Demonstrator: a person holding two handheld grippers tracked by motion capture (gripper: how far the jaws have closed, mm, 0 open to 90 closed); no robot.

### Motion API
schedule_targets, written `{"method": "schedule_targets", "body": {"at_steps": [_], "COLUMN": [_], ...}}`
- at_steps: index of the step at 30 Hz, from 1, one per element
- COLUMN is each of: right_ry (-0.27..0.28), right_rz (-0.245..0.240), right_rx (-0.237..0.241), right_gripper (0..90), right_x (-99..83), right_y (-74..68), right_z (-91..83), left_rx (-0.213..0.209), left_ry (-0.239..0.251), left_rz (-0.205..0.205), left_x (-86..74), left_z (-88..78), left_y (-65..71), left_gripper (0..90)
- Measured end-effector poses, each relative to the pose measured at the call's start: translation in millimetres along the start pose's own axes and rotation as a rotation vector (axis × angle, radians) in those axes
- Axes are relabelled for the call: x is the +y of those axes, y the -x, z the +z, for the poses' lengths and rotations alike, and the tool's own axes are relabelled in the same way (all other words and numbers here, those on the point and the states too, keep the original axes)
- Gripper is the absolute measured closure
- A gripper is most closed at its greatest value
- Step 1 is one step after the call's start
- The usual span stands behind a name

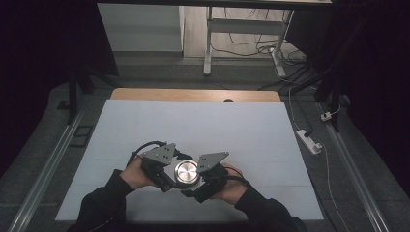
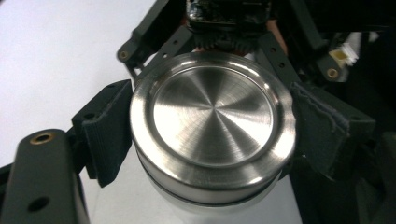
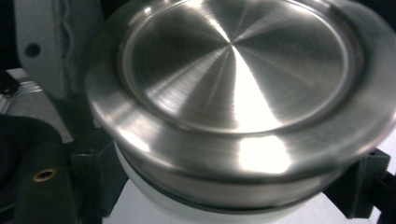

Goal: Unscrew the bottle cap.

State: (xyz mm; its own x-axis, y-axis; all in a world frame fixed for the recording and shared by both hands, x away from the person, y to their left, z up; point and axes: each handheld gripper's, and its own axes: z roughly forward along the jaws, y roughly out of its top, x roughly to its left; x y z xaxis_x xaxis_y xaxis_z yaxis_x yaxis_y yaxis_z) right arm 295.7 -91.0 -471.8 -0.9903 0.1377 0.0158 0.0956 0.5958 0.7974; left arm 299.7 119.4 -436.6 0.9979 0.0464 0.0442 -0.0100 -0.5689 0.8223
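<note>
On the white table (image 1: 145, 125), near its front edge, stands a white container (image 2: 154, 196) with a steel lid (image 2: 212, 123), rigid and slick. The left gripper (image 1: 162, 169) clamps the lid's rim; the right gripper (image 1: 205, 181), closed, grips the body below.

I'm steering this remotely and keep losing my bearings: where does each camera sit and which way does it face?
High view: above the person's side, looking forward and down on the table; both forearms enter from the bottom, left gripper, right gripper.
Left gripper view: rides that gripper, looking along its jaws at the steel lid; both pads touch its rim.
Right gripper view: rides that gripper, close under the lid; jaws hug the white body.
All share the lid.
</note>
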Motion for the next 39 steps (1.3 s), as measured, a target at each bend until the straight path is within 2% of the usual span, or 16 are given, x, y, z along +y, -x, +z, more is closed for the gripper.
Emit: {"method": "schedule_targets", "body": {"at_steps": [5, 7, 10, 12, 14, 15, 20, 22, 24, 26, 31, 33, 35, 37, 39], "right_ry": [-0.005, -0.007, -0.009, -0.017, -0.014, -0.014, 0.008, 0.011, 0.014, 0.010, 0.004, 0.001, -0.007, -0.012, -0.011], "right_rz": [0.057, 0.088, 0.131, 0.153, 0.166, 0.169, 0.155, 0.150, 0.138, 0.121, 0.066, 0.032, 0.016, 0.012, 0.008], "right_rx": [-0.087, -0.126, -0.177, -0.213, -0.232, -0.235, -0.223, -0.212, -0.196, -0.167, -0.089, -0.060, -0.042, -0.038, -0.047], "right_gripper": [14.8, 14.8, 14.8, 14.7, 14.8, 14.8, 14.8, 14.8, 14.8, 14.8, 14.8, 14.8, 14.8, 14.8, 14.7], "right_x": [-0.6, -2.1, -4.6, -5.7, -7.2, -7.6, -5.7, -5.5, -6.0, -6.8, -5.4, -4.7, -4.1, -3.7, -4.0], "right_y": [5.8, 9.2, 14.2, 15.9, 17.6, 17.9, 16.4, 16.2, 16.3, 16.0, 9.8, 6.3, 2.5, -0.2, 0.8], "right_z": [-1.6, -2.1, -2.4, -1.8, -0.9, -0.8, -3.7, -4.8, -4.8, -3.9, 0.8, 2.5, 4.2, 5.9, 5.6], "left_rx": [0.134, 0.191, 0.280, 0.338, 0.367, 0.368, 0.273, 0.239, 0.164, 0.118, 0.043, 0.020, 0.030, 0.039, 0.064], "left_ry": [-0.005, 0.006, -0.011, -0.026, -0.040, -0.039, 0.028, 0.033, 0.024, 0.005, -0.045, -0.061, -0.078, -0.076, -0.070], "left_rz": [-0.088, -0.145, -0.211, -0.233, -0.230, -0.220, -0.227, -0.215, -0.177, -0.127, -0.028, 0.002, 0.027, 0.036, 0.015], "left_x": [3.3, 4.8, 9.2, 12.4, 14.9, 15.6, 15.4, 13.4, 9.6, 5.5, 0.1, -0.4, -0.3, 0.2, 1.0], "left_z": [8.0, 13.9, 21.9, 27.4, 30.8, 30.6, 11.7, 0.8, -7.4, -12.0, -8.1, -3.5, 0.0, 1.5, 2.8], "left_y": [0.9, 1.7, 3.3, 5.5, 7.0, 7.2, -0.2, -3.2, -5.5, -5.7, -3.0, -0.9, 1.6, 2.9, 3.6], "left_gripper": [18.6, 18.6, 18.6, 18.6, 18.5, 18.4, 7.9, 5.3, 6.3, 7.8, 11.5, 13.1, 16.8, 18.0, 18.2]}}
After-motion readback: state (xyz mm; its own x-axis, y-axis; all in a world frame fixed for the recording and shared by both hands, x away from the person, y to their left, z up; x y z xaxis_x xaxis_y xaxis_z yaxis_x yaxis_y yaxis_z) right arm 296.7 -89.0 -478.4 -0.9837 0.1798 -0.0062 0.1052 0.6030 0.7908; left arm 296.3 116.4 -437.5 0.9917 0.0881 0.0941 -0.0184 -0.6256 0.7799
